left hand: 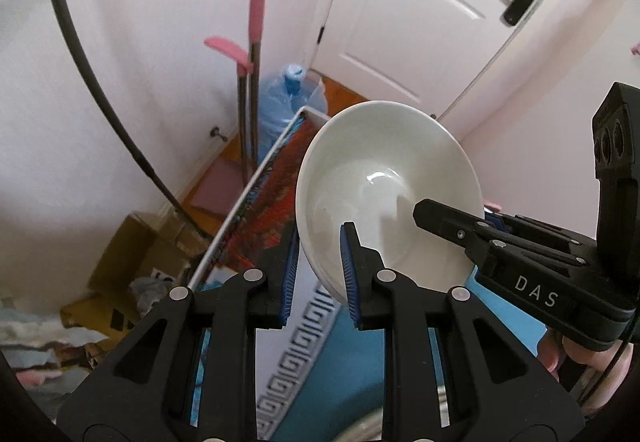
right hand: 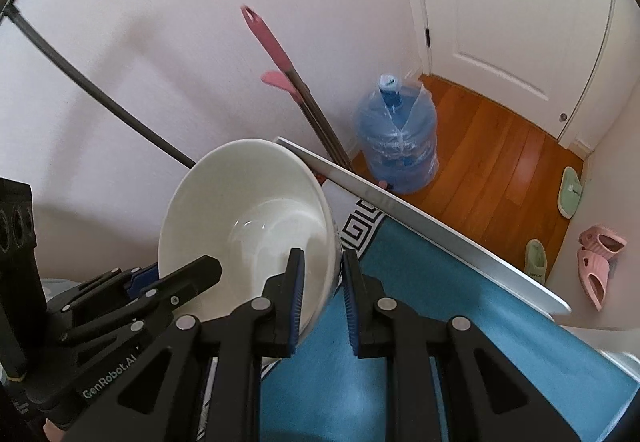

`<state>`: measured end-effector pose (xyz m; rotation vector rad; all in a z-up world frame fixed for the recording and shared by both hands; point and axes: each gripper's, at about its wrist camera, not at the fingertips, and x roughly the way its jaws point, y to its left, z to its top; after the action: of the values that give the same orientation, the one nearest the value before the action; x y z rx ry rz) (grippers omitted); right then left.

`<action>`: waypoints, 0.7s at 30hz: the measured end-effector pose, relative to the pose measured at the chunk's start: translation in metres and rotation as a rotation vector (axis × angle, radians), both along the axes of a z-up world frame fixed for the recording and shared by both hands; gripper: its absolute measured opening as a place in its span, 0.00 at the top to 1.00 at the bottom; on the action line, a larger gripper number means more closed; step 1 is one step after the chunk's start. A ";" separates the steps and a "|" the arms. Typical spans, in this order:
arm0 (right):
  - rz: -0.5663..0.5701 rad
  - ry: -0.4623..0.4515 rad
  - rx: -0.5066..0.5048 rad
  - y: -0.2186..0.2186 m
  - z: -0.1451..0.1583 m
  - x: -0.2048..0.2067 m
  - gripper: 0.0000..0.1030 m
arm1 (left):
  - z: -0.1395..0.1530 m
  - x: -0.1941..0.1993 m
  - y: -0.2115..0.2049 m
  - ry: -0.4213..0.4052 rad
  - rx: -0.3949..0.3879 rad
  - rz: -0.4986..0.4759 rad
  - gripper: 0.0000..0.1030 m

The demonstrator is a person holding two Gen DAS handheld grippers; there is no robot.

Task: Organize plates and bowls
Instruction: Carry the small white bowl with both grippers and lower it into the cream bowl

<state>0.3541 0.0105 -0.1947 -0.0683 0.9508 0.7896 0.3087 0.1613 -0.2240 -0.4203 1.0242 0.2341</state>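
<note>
A white bowl [left hand: 384,185] is held up in the air, tilted, above the blue table mat [left hand: 344,370]. Both grippers grip its rim. My left gripper [left hand: 318,274] is shut on the bowl's near rim, one finger inside and one outside. My right gripper [left hand: 452,230] comes in from the right and clamps the opposite rim. In the right wrist view the bowl [right hand: 248,209] sits left of centre, my right gripper [right hand: 322,302] is shut on its rim, and my left gripper [right hand: 180,282] holds it from the left.
A white table edge [right hand: 420,222] runs diagonally over a wooden floor [right hand: 500,161]. A blue water jug [right hand: 396,137], a pink-handled mop [right hand: 280,57], slippers [right hand: 600,262] and a white door [right hand: 512,13] lie beyond. Cardboard boxes [left hand: 132,266] sit on the floor at left.
</note>
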 end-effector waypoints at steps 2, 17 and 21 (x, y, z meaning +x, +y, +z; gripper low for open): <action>-0.004 -0.021 0.009 -0.011 0.010 -0.012 0.83 | 0.014 -0.009 -0.013 -0.017 0.011 -0.006 0.82; -0.167 -0.125 0.054 -0.186 0.073 -0.152 0.83 | 0.106 -0.094 -0.186 -0.086 0.020 -0.192 0.82; -0.237 -0.139 0.044 -0.237 0.070 -0.191 0.83 | 0.108 -0.120 -0.242 -0.078 -0.004 -0.270 0.82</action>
<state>0.1630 -0.2270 -0.1246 0.0279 0.7927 0.5786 0.1884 -0.0802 -0.1163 -0.2884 0.9929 -0.0261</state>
